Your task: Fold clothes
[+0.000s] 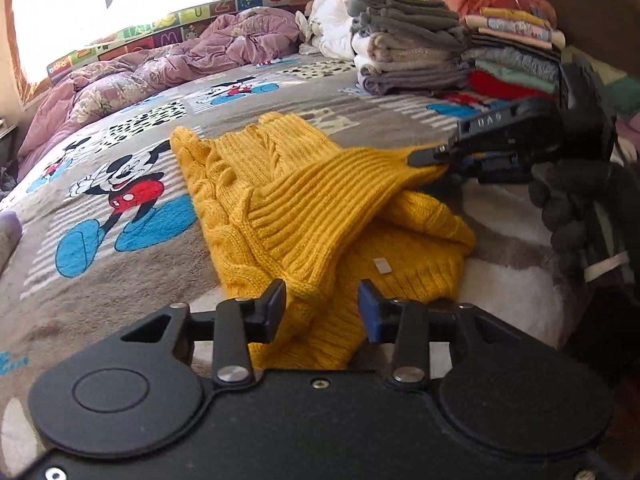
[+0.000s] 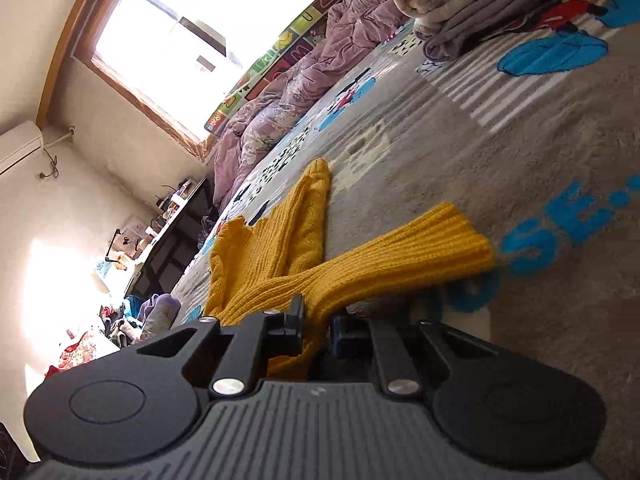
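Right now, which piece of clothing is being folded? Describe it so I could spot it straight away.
Look at the bed with the cartoon-mouse blanket. In front of the stacks of folded clothes lies a yellow sweater, both grippers at its ribbed edge. It is the only mustard-yellow, cable-knit garment, and the only one spread out, not stacked.

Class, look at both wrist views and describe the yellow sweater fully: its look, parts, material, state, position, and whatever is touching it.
The yellow sweater is a mustard, chunky knit with cable patterns on the body and ribbed bands at the ends. It lies crumpled and partly folded on the cartoon-print blanket covering the bed. A small white tag shows on its inner side. The right gripper is shut on a ribbed sleeve, lifting it off the bed. The left gripper stands open, its fingers either side of a ribbed edge.
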Demonstrator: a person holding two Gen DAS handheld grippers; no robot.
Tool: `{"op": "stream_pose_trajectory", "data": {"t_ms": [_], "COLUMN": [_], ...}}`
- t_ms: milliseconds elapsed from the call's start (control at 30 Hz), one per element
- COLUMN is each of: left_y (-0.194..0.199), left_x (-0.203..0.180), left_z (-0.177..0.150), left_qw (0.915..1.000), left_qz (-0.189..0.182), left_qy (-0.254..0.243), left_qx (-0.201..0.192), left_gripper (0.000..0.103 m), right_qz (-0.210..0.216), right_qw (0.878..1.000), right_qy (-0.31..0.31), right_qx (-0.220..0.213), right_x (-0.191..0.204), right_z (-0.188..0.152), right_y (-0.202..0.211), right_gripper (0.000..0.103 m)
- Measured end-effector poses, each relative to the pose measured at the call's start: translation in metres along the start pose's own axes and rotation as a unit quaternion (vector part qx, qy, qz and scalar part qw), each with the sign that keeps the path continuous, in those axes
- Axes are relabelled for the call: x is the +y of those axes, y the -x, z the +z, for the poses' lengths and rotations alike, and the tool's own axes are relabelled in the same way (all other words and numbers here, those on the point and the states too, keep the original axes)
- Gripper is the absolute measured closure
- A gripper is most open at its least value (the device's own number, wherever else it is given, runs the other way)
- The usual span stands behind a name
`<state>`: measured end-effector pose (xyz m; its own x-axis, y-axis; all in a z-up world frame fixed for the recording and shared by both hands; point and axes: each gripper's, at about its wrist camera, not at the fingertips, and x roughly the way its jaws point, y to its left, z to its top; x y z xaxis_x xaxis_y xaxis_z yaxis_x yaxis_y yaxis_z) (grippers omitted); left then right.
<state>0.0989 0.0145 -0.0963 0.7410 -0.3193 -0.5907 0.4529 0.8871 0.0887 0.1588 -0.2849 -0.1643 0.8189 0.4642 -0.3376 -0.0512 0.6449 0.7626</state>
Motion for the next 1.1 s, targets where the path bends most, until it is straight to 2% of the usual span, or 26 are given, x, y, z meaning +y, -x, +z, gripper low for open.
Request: {"op": "stream_pose_trajectory", "data": {"t_ms": [33,67,133,333,367,400,433,533,633,733,800,867,1033,1100], "left_y": [0.006,0.01,0.013,0.013,0.011,0.007,0.003,-0.035,-0.028,-0.011,-0.012,-0.026,-0.09,-0.123], "left_x": [0.008,0.019,0.029,0.034,0.031,0.029,0.027,0.017,0.013,0.027,0.035,0.047,0.086,0.107], "left_z": [0.003,0.005,0.009,0.018,0.018,0.017,0.017,0.011,0.016,0.035,0.044,0.06,0.094,0.104], "left_qw": [0.9996,0.9979,0.9936,0.9808,0.9817,0.983,0.9843,0.9878,0.9865,0.9819,0.9795,0.9774,0.975,0.9729], "left_qz": [-0.004,0.002,0.013,0.055,0.053,0.052,0.052,0.014,0.031,0.023,0.042,0.076,0.117,0.126], "left_qy": [0.025,0.059,0.105,0.178,0.175,0.169,0.164,0.144,0.149,0.188,0.197,0.197,0.189,0.192], "left_qx": [-0.013,-0.025,-0.039,-0.056,-0.054,-0.047,-0.04,0.057,0.061,0.013,-0.005,-0.007,0.006,0.024], "left_gripper": [0.064,0.065,0.067,0.071,0.077,0.079,0.079,0.079,0.079,0.079,0.079,0.079,0.079,0.079], "right_qz": [-0.001,-0.008,-0.001,0.004,0.003,0.001,-0.002,-0.004,0.0,-0.001,0.0,0.002,0.016,0.019], "right_qw": [1.0,1.0,0.999,0.998,0.998,0.999,0.999,0.999,0.999,0.998,0.998,0.999,0.999,0.998], "right_qy": [-0.012,-0.025,-0.038,-0.059,-0.057,-0.048,-0.041,-0.039,-0.044,-0.061,-0.056,-0.047,-0.046,-0.052], "right_qx": [-0.002,-0.006,-0.014,-0.027,-0.026,-0.025,-0.021,-0.014,-0.009,-0.001,-0.008,-0.01,-0.019,-0.02], "right_x": [-0.003,-0.006,-0.008,-0.013,-0.013,-0.012,-0.013,-0.014,-0.014,-0.021,-0.02,-0.017,-0.02,-0.023], "right_z": [-0.001,-0.002,-0.002,-0.001,0.0,0.0,-0.001,-0.001,0.0,-0.003,-0.004,-0.006,-0.008,-0.009], "right_y": [0.0,0.0,-0.002,-0.003,-0.005,-0.006,-0.008,-0.011,-0.008,-0.009,-0.006,-0.007,-0.003,-0.004], "right_gripper": [0.08,0.067,0.055,0.055,0.056,0.057,0.063,0.084,0.084,0.082,0.08,0.075,0.075,0.076]}}
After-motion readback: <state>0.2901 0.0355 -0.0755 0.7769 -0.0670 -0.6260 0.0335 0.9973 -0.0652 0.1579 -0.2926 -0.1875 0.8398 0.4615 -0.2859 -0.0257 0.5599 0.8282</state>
